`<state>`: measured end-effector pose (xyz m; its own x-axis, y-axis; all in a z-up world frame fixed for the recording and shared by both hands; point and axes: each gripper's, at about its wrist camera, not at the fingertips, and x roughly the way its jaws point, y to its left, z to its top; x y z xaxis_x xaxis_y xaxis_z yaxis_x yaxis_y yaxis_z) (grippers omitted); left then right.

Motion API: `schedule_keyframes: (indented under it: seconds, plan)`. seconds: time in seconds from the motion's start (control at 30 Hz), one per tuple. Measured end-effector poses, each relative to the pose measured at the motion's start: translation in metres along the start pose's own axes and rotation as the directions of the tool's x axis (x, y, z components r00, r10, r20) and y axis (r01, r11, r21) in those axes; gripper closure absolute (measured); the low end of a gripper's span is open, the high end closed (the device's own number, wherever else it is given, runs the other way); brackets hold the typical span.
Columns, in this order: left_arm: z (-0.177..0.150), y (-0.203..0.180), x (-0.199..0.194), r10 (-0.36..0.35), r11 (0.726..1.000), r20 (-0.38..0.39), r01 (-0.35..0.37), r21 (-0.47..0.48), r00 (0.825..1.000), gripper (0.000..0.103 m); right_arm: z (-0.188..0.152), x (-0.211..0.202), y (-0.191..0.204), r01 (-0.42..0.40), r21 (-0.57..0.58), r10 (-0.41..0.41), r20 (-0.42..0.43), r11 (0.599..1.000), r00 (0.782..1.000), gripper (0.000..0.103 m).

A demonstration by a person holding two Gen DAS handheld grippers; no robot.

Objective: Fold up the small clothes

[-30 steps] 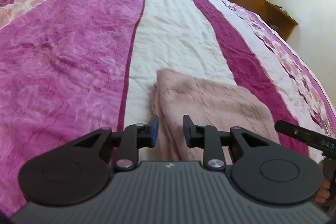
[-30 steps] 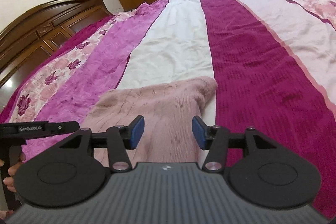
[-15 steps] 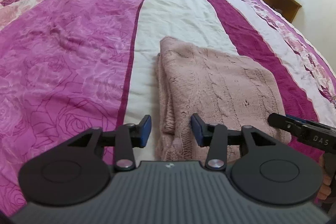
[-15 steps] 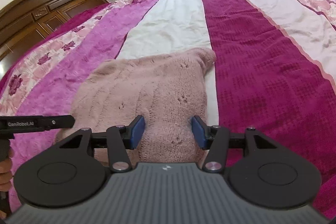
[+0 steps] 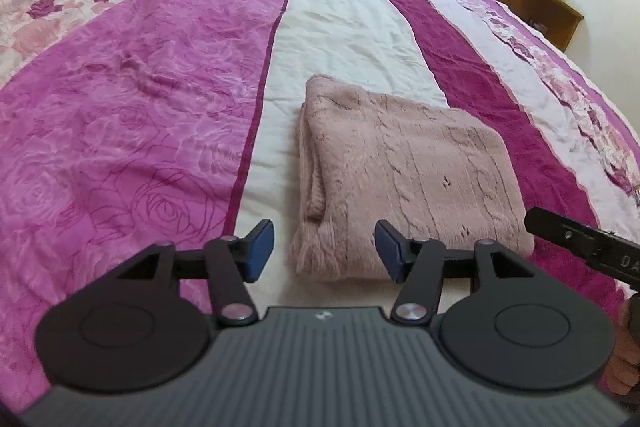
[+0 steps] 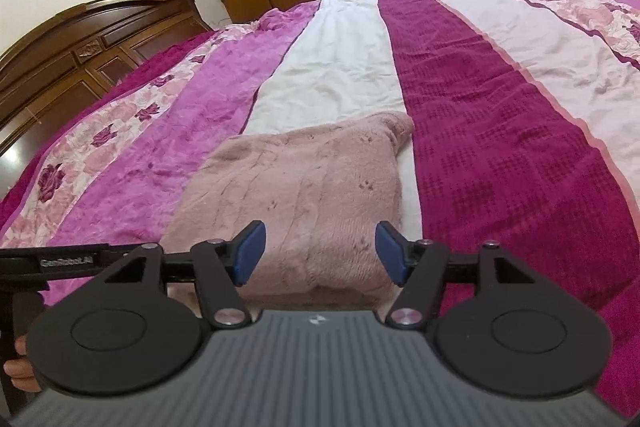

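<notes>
Pink knit sweater [image 5: 408,179] lies on the bed [image 5: 344,27], white stripe, already a compact rectangle with layered edges on one side. Fold looks done or nearly. Left gripper [image 5: 322,251] and right gripper [image 6: 320,253] near its close edge, jaws spread wide, holding nothing.

Folded sweater [image 5: 404,179] on bedspread [image 5: 140,115]

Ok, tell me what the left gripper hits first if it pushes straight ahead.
Probably the folded pink sweater: its near edge lies between the open left gripper fingers, on the bedspread. Height above it is unclear.
</notes>
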<state>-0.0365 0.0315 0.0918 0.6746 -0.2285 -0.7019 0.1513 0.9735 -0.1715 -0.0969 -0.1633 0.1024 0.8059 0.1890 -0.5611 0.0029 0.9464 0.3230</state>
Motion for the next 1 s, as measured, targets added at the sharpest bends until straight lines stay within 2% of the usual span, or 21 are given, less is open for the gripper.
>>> schedule_keyframes:
  seconds: [0.13,0.6,1.0]
  plan:
    - [-0.013,-0.009,-0.001,0.022,0.999,-0.024,-0.022,0.023,0.999,0.045,-0.013,-0.008,0.004,0.039,-0.016,-0.039,-0.011,0.999,0.999,0.024]
    - [-0.047,-0.034,0.023,0.119,0.989,-0.102,-0.109,0.097,0.988,0.044,-0.046,0.009,0.002,0.088,-0.039,-0.092,-0.107,0.995,0.990,0.024]
    - [-0.052,-0.040,0.031,0.140,0.987,-0.133,-0.128,0.100,0.981,0.044,-0.049,0.020,-0.001,0.101,-0.019,-0.103,-0.144,0.995,0.984,0.024]
